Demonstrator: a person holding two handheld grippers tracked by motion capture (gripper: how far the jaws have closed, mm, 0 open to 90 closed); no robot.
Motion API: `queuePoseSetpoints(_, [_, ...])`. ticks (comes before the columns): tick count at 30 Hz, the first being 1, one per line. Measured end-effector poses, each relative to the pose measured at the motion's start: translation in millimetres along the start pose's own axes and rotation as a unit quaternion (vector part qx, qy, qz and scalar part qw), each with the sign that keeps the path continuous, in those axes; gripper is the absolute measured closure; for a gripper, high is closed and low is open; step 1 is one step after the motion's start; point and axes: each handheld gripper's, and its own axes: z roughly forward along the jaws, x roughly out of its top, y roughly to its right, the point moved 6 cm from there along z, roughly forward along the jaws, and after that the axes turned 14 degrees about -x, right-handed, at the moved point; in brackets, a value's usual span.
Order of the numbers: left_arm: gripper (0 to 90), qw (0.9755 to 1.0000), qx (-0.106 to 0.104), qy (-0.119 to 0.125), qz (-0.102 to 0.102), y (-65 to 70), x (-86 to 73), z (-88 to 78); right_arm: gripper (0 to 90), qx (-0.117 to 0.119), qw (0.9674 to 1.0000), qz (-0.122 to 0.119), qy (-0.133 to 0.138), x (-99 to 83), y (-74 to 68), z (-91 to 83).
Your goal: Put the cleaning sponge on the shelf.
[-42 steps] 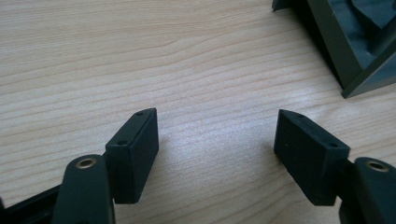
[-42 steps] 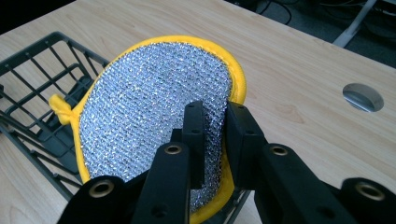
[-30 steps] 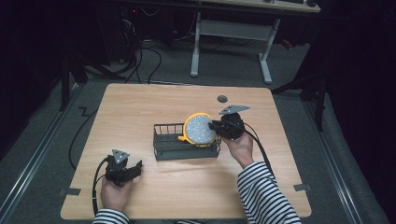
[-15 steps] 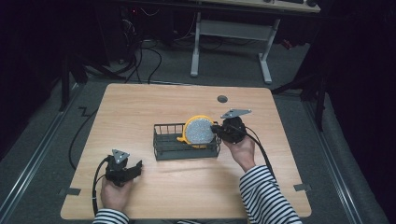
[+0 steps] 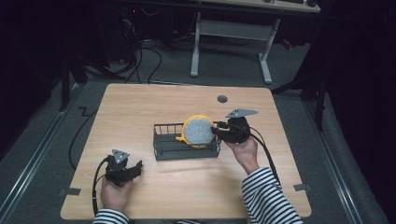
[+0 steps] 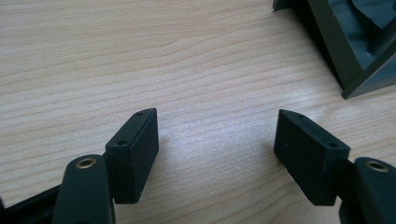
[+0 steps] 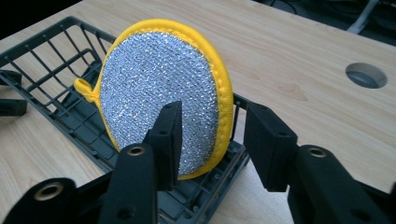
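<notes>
Your right claw [image 7: 212,140] sits at the right end of the wire rack [image 5: 166,142], jaws spread apart. The round scrubber [image 7: 163,93] (silver sparkly face, yellow trim, little yellow loop on one side) stands on edge in the rack's right end, tipped against the end wall. From the right gripper view, one jaw is in front of the scrubber's silver face and the other is off past its yellow rim, with a clear gap on that side, so you're not clamped on it. Whether the near jaw actually touches the silver face, I can't tell.

In the high view the scrubber [image 5: 198,131] pokes up well above the rack's rim, and your right claw [image 5: 218,131] is just beside it, with the grey plate on top and the cable trailing back along your striped sleeve [image 5: 268,196].

Your left claw [image 5: 136,168] is down on the bench [image 5: 140,107], toward your side and to the left of the rack, well apart from it. The left gripper view has that left claw [image 6: 215,140] wide open with nothing between the jaws, just bare wood grain under them, and a corner of the rack [image 6: 348,51] peeking in at the upper right.

There's also a round hole [image 5: 222,99] in the bench beyond the rack, off its far right corner. It's in the right gripper view too [image 7: 366,74], past the scrubber.
</notes>
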Motion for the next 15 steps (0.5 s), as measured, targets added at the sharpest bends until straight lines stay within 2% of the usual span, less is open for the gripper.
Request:
queuePoseSetpoints(3, [31.2, 1.0000, 0.000, 0.000, 0.000, 0.0, 0.0, 0.1, 54.0, -0.009, 0.9999, 0.005, 0.004, 0.8, 3.5, -3.7])
queuePoseSetpoints(9, [31.2, 1.0000, 0.000, 0.000, 0.000, 0.0, 0.0, 0.0, 52.7, -0.011, 0.9997, 0.016, 0.015, 3.1, 11.1, -12.9])
queuePoseSetpoints(11, [31.2, 1.0000, 0.000, 0.000, 0.000, 0.0, 0.0, 0.0, 52.5, -0.015, 0.9995, 0.020, 0.018, 2.6, 17.2, -20.2])
queuePoseSetpoints(15, [31.2, 1.0000, 0.000, 0.000, 0.000, 0.0, 0.0, 0.0, 52.5, -0.015, 0.9987, 0.043, 0.024, -3.6, 28.5, -31.3])
